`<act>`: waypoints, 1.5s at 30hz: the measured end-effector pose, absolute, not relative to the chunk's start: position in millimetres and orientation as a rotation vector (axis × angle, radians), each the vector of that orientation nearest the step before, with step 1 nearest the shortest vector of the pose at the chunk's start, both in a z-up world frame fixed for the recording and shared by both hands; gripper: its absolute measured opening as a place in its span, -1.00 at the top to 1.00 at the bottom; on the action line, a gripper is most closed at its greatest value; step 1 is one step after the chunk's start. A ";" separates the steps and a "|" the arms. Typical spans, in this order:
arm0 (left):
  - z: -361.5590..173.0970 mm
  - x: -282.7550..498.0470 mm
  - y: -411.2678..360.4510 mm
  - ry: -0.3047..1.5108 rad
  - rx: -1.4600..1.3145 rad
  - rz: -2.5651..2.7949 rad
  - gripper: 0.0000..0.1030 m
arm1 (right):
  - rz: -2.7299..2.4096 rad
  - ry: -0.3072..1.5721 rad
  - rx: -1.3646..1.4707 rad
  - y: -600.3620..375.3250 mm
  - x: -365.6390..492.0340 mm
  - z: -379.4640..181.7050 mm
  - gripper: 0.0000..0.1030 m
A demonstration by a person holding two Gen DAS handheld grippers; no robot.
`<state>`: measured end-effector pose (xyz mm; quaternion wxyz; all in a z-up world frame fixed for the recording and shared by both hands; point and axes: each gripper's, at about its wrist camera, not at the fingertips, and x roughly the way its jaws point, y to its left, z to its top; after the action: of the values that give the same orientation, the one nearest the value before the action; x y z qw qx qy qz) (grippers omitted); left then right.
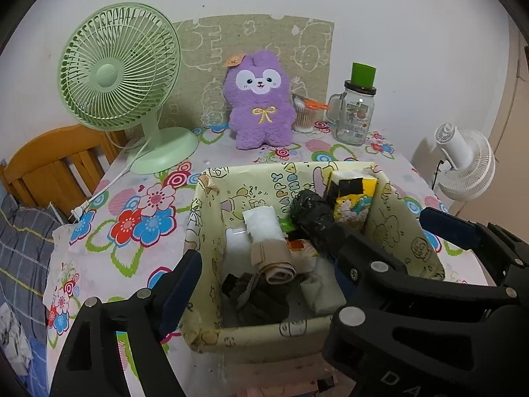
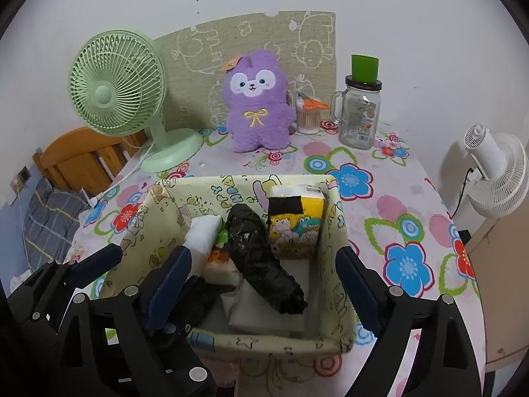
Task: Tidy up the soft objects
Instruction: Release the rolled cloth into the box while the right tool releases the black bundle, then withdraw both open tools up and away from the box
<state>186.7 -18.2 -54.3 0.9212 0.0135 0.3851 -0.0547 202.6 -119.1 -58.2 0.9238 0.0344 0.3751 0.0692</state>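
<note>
Both my grippers stand released over the yellow cartoon-print box (image 2: 337, 264) on the flowered tablecloth (image 2: 396, 205), nothing between their jaws: the right gripper (image 2: 264, 284) straddles its near right corner, the left gripper (image 1: 264, 284) its near left. Inside lie a black plastic bundle (image 2: 261, 258), a tissue pack (image 2: 294, 221), a white roll (image 1: 263, 221) and rolled beige cloth (image 1: 276, 261). A purple plush (image 2: 256, 102) sits behind.

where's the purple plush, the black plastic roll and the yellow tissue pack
purple plush (image 2: 257, 112), right wrist view, on its belly at the yellow bow
black plastic roll (image 2: 261, 258), right wrist view, on the middle of the roll
yellow tissue pack (image 2: 294, 228), right wrist view, on its printed front face
</note>
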 end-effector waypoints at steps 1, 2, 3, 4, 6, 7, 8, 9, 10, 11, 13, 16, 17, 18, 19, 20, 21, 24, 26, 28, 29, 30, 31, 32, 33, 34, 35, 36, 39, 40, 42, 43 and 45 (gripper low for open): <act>-53.4 184.3 -18.5 0.788 0.028 -0.113 -0.65 | 0.141 0.769 0.072 -119.4 200.8 -58.0 -0.77; -52.5 182.4 -18.5 0.786 0.027 -0.114 -0.65 | 0.140 0.767 0.073 -119.6 198.2 -57.1 -0.78; -51.7 180.0 -18.6 0.784 0.027 -0.116 -0.66 | 0.139 0.764 0.073 -119.5 195.7 -56.2 -0.78; -51.0 177.9 -18.7 0.782 0.026 -0.116 -0.67 | 0.139 0.760 0.072 -119.5 192.2 -55.1 -0.78; -49.2 172.4 -18.6 0.775 0.024 -0.122 -0.67 | 0.141 0.755 0.072 -119.8 187.6 -53.4 -0.78; -48.7 170.3 -18.5 0.772 0.024 -0.122 -0.68 | 0.142 0.750 0.073 -119.9 184.7 -52.2 -0.78; -48.1 168.2 -18.5 0.770 0.025 -0.122 -0.68 | 0.143 0.747 0.074 -119.8 182.0 -51.3 -0.78; -47.3 165.4 -18.5 0.766 0.025 -0.123 -0.68 | 0.143 0.745 0.074 -119.6 179.5 -50.4 -0.78; -46.5 162.5 -18.3 0.762 0.025 -0.124 -0.68 | 0.145 0.741 0.075 -119.7 176.1 -49.3 -0.78; -45.7 159.6 -18.1 0.759 0.026 -0.125 -0.69 | 0.146 0.738 0.075 -119.6 173.6 -48.6 -0.78; -44.8 154.1 -17.8 0.754 0.027 -0.125 -0.69 | 0.148 0.732 0.076 -119.4 168.6 -47.0 -0.78; -42.9 145.5 -17.3 0.745 0.026 -0.127 -0.69 | 0.150 0.723 0.076 -118.5 159.8 -44.6 -0.79; -42.1 142.3 -17.0 0.741 0.026 -0.126 -0.69 | 0.152 0.720 0.075 -118.2 157.3 -43.8 -0.78; -41.4 140.1 -16.8 0.738 0.026 -0.125 -0.69 | 0.153 0.717 0.075 -118.0 154.8 -43.1 -0.79; -40.3 137.0 -16.3 0.734 0.025 -0.124 -0.69 | 0.155 0.714 0.075 -117.5 151.4 -42.1 -0.79; -39.3 134.9 -15.9 0.731 0.025 -0.123 -0.69 | 0.157 0.711 0.074 -117.1 149.2 -41.2 -0.78; -38.5 132.3 -15.4 0.727 0.024 -0.122 -0.69 | 0.159 0.708 0.074 -116.5 146.7 -40.3 -0.79; -35.8 123.9 -14.5 0.716 0.023 -0.122 -0.70 | 0.164 0.699 0.072 -115.1 138.7 -37.3 -0.79; -34.1 118.1 -14.5 0.709 0.023 -0.124 -0.70 | 0.167 0.692 0.071 -114.7 132.6 -35.6 -0.79; -32.9 113.4 -15.1 0.705 0.025 -0.124 -0.70 | 0.166 0.685 0.071 -114.7 127.0 -34.2 -0.79; -32.4 110.6 -15.2 0.702 0.026 -0.123 -0.70 | 0.167 0.683 0.072 -114.9 124.8 -33.8 -0.79; -32.0 108.2 -15.2 0.700 0.027 -0.123 -0.70 | 0.169 0.682 0.072 -114.9 122.6 -33.4 -0.79; -31.7 106.2 -15.3 0.698 0.027 -0.122 -0.70 | 0.170 0.681 0.073 -115.0 120.1 -33.0 -0.79; -31.4 104.0 -15.5 0.696 0.026 -0.122 -0.70 | 0.171 0.679 0.072 -115.1 117.7 -32.6 -0.79; -31.3 102.0 -15.3 0.693 0.025 -0.124 -0.71 | 0.173 0.677 0.072 -114.8 115.6 -32.2 -0.79; -31.3 99.7 -15.3 0.693 0.023 -0.126 -0.71 | 0.174 0.675 0.070 -114.3 112.9 -31.7 -0.79; -31.2 97.7 -15.7 0.693 0.022 -0.129 -0.71 | 0.173 0.673 0.069 -114.3 111.2 -31.4 -0.79; -31.0 95.9 -16.0 0.692 0.022 -0.130 -0.71 | 0.171 0.671 0.067 -114.5 108.7 -31.1 -0.79; -30.3 90.0 -17.0 0.688 0.026 -0.132 -0.71 | 0.170 0.667 0.069 -115.2 102.6 -31.0 -0.79; -30.3 88.9 -16.9 0.687 0.027 -0.133 -0.71 | 0.170 0.666 0.070 -115.4 100.2 -31.0 -0.79; -30.1 85.7 -16.6 0.683 0.028 -0.133 -0.71 | 0.172 0.663 0.072 -115.7 95.8 -30.7 -0.79; -30.1 83.8 -16.6 0.681 0.027 -0.134 -0.71 | 0.172 0.661 0.072 -115.6 94.0 -30.5 -0.79; -30.0 80.5 -16.5 0.678 0.027 -0.135 -0.71 | 0.173 0.657 0.071 -115.3 90.9 -30.5 -0.79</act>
<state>80.5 -16.5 -30.0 0.9408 0.0133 0.3323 -0.0662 90.9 -115.3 -30.5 0.9422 0.0347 0.3224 0.0849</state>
